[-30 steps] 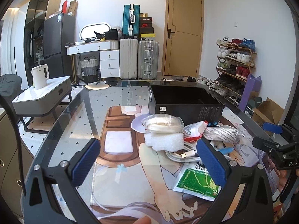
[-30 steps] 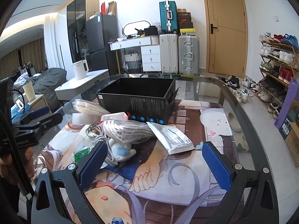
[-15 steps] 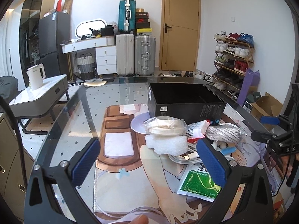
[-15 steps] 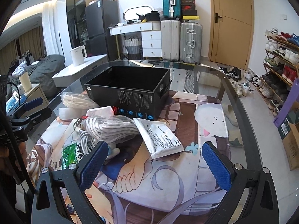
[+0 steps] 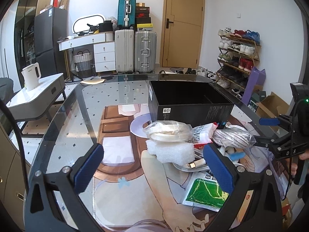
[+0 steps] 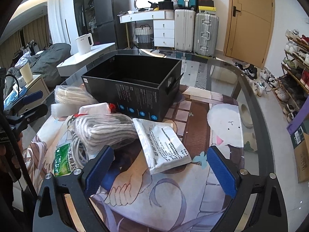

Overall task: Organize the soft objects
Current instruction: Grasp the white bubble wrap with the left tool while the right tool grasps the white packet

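Note:
A pile of soft items lies in front of an open black box (image 5: 189, 104) (image 6: 135, 83) on the glass table. It holds a white foam block (image 5: 171, 150), a bagged white bundle (image 5: 168, 130) (image 6: 71, 95), a bagged grey striped cloth (image 6: 104, 129) (image 5: 231, 137), a white printed pouch (image 6: 164, 147), a green sachet (image 5: 207, 193) (image 6: 63, 158) and a white cable (image 5: 191, 165). My left gripper (image 5: 154, 170) stands open just short of the foam block. My right gripper (image 6: 161, 167) is open above the white pouch. Neither holds anything.
A printed mat (image 5: 119, 174) covers the table's middle under the pile. The rounded table edge (image 6: 256, 116) runs along the right. A white side table with a kettle (image 5: 31, 76) stands to the left. Suitcases, a door and a shoe rack (image 5: 237, 56) fill the background.
Both grippers have come closer to the pile. The right one has moved forward over the white pouch. The objects have not moved.

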Demonstrator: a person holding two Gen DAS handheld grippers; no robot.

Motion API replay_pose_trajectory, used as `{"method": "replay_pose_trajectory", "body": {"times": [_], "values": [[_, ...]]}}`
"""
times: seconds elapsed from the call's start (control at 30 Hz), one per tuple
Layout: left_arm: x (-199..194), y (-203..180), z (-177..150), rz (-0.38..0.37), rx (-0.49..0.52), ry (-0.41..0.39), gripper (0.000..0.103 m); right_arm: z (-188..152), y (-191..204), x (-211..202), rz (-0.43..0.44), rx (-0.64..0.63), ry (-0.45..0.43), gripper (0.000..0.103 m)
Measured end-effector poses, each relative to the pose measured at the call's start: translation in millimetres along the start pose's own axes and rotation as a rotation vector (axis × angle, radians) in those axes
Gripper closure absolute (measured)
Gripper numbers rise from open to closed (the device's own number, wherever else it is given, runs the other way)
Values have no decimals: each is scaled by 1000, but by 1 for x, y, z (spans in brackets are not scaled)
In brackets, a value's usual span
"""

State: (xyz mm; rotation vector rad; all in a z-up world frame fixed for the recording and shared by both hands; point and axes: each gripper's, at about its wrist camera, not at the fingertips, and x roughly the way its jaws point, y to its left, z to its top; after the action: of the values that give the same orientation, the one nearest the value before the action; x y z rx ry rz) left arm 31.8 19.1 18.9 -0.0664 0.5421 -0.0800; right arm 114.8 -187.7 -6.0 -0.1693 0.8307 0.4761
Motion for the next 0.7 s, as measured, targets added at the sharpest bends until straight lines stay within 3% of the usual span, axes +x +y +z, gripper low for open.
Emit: {"method": "replay_pose_trajectory", "body": {"times": [0.4, 0.53, 0.7], "values": [[24, -3, 0, -14, 13, 91, 0, 7, -12, 28, 27, 11, 57, 6], [32, -3, 1, -19, 15, 119, 0, 10, -16, 39, 44, 14, 81, 18], [39, -3, 1, -18, 20, 152, 0, 12, -16, 48, 65, 9, 100, 22]]}}
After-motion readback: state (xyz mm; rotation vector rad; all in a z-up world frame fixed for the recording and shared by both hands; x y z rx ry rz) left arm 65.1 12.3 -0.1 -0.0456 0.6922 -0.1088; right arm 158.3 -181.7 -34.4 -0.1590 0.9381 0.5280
